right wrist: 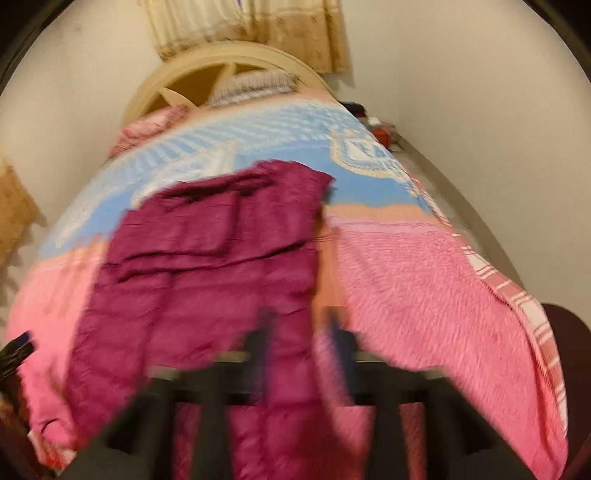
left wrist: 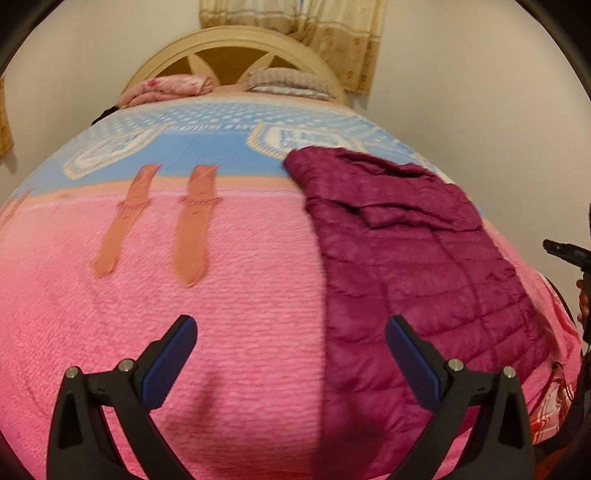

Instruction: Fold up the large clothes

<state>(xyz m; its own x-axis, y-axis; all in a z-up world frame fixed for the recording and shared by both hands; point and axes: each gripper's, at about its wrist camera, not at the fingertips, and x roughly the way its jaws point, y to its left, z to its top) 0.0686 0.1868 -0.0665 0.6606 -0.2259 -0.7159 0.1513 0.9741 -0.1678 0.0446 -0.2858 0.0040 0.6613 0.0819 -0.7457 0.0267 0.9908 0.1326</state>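
A magenta quilted jacket lies folded flat on the right half of the bed, on a pink and blue blanket. My left gripper hovers open over the pink blanket, just left of the jacket's near edge, with nothing between its blue pads. The right gripper shows at the far right edge of that view, beyond the jacket. In the blurred right wrist view the jacket lies ahead and to the left. My right gripper is over its near right edge, its fingers apart and holding nothing.
A cream headboard stands against the wall under a curtain, with a pink folded cloth and a grey pillow in front of it. Small dark and red items sit beside the bed's far right corner.
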